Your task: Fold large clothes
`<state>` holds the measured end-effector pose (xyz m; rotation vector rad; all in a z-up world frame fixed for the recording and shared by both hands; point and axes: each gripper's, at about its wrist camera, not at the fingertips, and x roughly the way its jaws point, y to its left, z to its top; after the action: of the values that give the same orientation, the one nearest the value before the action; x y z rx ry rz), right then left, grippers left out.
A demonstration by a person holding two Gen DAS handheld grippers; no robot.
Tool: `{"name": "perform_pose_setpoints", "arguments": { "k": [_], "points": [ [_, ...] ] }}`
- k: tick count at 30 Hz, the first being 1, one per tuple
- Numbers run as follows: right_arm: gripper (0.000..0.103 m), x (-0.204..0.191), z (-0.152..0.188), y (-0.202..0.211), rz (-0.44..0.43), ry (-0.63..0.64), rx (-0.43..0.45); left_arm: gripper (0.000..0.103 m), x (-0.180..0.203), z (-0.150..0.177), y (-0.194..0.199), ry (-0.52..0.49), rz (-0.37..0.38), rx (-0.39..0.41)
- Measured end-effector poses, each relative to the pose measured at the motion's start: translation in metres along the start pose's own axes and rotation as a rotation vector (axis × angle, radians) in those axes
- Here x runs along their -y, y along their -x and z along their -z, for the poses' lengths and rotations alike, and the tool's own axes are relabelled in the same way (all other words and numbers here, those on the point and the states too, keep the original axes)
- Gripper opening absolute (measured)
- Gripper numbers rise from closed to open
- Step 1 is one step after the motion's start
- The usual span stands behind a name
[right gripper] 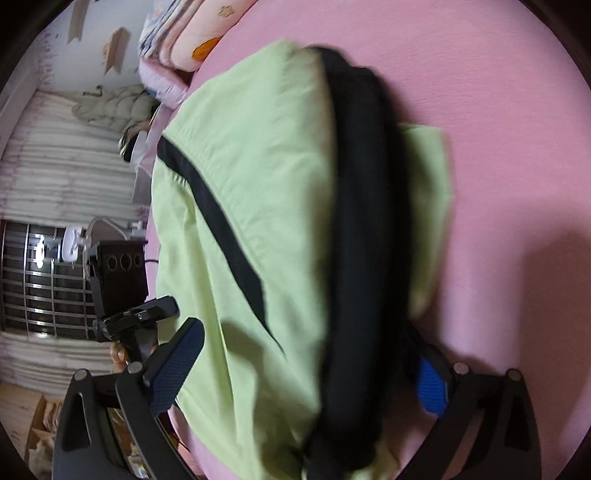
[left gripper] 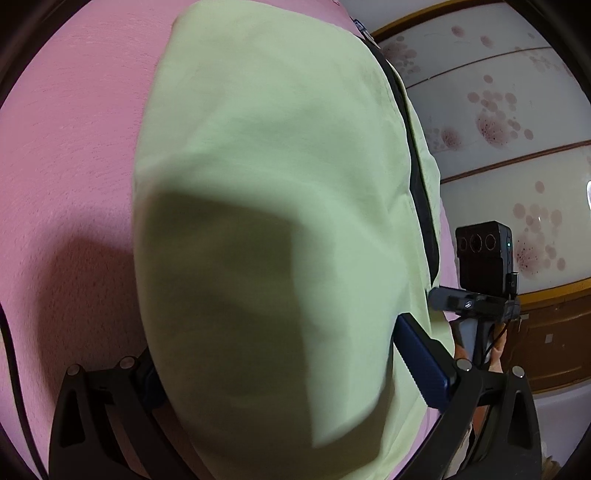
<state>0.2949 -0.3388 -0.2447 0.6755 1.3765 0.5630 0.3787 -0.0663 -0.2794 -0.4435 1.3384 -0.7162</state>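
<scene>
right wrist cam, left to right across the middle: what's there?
Curtain → other gripper's camera box → green garment with diagonal black stripe → its thick black band → pink bedsheet.

The garment (left gripper: 266, 206) lies spread on the bed (left gripper: 66, 155), filling the gap between the fingers of the left hand-held gripper (left gripper: 280, 369) and likewise of the right hand-held gripper (right gripper: 306, 369). Its waistband (right gripper: 362, 258) runs along its right side in the right wrist view. Folded bedding (right gripper: 184, 33) sits at the bed's far left corner there, and a panelled wall (left gripper: 498, 122) stands beyond the bed's right edge in the left wrist view.
</scene>
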Motion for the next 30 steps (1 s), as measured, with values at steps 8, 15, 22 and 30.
{"name": "perform_pose_setpoints", "arguments": {
  "k": [8,15,22,30],
  "points": [
    [0.057,-0.022,0.009,-0.001,0.126,0.112,0.061,0.098,0.014,-0.006,-0.001,-0.052,-0.054,-0.01],
    [0.019,-0.041,0.017,0.013,0.128,0.136,0.142,0.069,0.047,-0.001,0.006,-0.136,-0.187,0.053],
    [0.012,-0.077,0.026,0.024,0.215,0.178,0.218,0.054,0.078,0.001,0.027,-0.189,-0.242,0.074],
    [0.01,-0.119,0.043,0.046,0.201,0.192,0.248,0.052,0.085,0.003,0.091,-0.204,-0.228,0.064]
  ]
}}
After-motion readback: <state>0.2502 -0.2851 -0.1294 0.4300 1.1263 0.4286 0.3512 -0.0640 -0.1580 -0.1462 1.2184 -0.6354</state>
